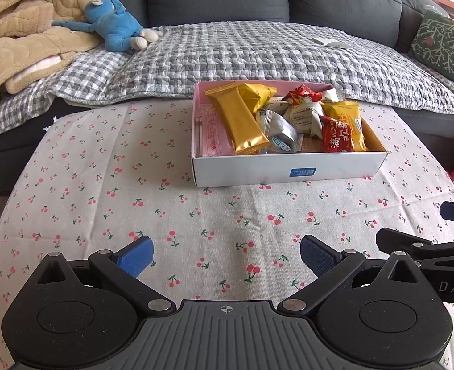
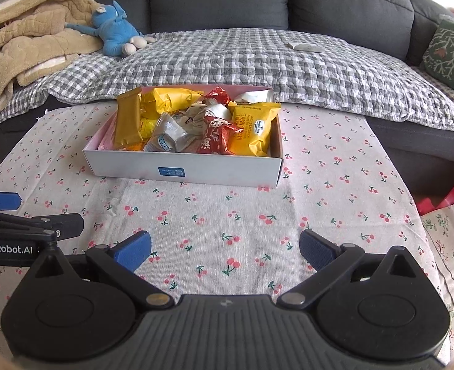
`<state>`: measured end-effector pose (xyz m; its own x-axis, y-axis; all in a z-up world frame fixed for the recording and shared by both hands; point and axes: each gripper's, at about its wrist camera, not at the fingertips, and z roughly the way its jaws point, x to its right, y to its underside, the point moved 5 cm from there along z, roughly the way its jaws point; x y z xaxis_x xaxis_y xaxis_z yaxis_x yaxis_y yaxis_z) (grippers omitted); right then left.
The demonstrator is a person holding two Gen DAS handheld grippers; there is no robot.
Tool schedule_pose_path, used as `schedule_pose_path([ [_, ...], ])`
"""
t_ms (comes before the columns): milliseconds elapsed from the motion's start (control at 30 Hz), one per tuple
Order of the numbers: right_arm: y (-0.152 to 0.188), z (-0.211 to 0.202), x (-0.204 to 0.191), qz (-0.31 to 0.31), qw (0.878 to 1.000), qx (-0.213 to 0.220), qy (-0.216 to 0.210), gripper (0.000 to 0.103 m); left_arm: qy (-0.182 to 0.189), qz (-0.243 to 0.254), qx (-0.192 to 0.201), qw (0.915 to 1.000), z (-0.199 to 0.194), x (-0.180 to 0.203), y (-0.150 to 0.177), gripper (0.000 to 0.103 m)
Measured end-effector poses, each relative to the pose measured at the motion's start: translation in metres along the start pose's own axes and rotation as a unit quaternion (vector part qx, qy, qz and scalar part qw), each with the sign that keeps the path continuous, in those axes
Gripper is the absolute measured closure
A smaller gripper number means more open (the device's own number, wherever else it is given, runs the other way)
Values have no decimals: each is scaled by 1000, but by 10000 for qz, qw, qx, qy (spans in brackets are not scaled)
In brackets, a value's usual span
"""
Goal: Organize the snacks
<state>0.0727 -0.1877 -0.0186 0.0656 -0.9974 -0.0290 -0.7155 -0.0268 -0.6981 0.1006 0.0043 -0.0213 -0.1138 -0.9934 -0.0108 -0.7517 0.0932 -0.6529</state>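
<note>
Hovering wide open, the left gripper (image 1: 227, 260) and right gripper (image 2: 225, 251) face the snack box (image 1: 288, 171) ahead, its long side crosswise, equally near.

Table (image 1: 72, 185) covered with a pale cloth (image 2: 335, 191) printed with small red cherries. One white cardboard box (image 1: 288, 171) sits directly on the cloth, toward the far edge, blue label on its near wall. Box is open-topped and filled with wrapped snacks (image 2: 196, 123). Rest of cloth surface bare; slight crease near centre.
</note>
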Motion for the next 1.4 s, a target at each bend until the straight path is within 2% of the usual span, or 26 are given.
schedule_pose_path([
  [1400,0,-2,1,-12,10000,34,85,0,-23,-10,-55,10000,0,1,3,1],
])
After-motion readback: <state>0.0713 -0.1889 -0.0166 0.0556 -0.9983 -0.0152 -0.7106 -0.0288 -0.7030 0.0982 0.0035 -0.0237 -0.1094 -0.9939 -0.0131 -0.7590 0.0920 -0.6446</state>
